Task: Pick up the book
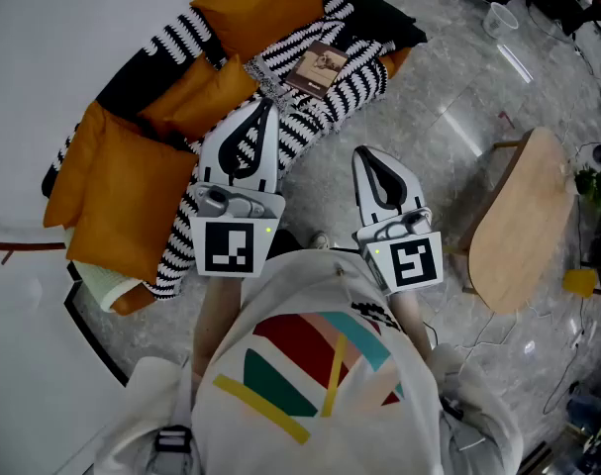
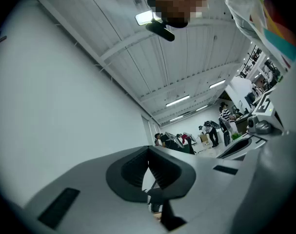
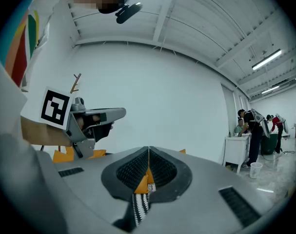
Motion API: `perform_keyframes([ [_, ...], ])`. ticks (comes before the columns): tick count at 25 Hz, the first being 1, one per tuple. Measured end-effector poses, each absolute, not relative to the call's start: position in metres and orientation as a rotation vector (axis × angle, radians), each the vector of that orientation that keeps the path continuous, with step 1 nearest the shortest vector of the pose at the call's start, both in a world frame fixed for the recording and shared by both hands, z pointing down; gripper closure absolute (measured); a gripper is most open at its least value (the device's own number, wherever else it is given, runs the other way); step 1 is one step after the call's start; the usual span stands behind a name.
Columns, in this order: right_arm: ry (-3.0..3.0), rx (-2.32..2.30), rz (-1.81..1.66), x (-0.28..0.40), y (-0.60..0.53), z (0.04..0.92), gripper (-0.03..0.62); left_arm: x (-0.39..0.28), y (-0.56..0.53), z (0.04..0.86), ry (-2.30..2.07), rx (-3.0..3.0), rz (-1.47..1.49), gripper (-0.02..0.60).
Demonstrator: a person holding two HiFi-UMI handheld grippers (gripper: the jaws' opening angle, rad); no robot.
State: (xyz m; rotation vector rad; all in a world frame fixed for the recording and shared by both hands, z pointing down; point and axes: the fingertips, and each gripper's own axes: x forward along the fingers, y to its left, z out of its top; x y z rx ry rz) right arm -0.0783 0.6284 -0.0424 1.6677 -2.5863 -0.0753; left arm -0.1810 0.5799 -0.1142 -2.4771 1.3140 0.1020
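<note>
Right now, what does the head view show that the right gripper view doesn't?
Head view only: the book lying flat on the striped blanket, and the wooden table off to the right.
Right gripper view only: people by a white counter, and the ceiling lights.
Both: the left gripper, the right gripper with its jaws together and empty, the orange cushions and part of the blanket.
</note>
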Motion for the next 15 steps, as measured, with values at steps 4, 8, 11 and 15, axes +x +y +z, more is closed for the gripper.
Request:
perform_keyframes([
  [4, -2.607, 1.636, -0.082, -0.084, 0.633, -0.04, 0.58, -0.174, 0.581, -0.103, 1.309, -2.506, 0.071, 0.577],
  [8, -2.611, 1.618, -0.08, -0.084, 0.637, -0.036, 0.58, -0.167, 0.582, -0.104, 1.294, -2.507, 0.07, 0.577],
  [11, -2.599, 1.623, -0.123, -0.083, 0.639, -0.037, 0.58, -0.163, 0.579, -0.104, 1.289, -2.503, 0.069, 0.577],
  [15, -2.658, 1.597, -0.093, -0.082, 0.643, -0.038, 0.58, -0.156, 0.578, -0.104, 1.28, -2.511, 0.07, 0.577],
])
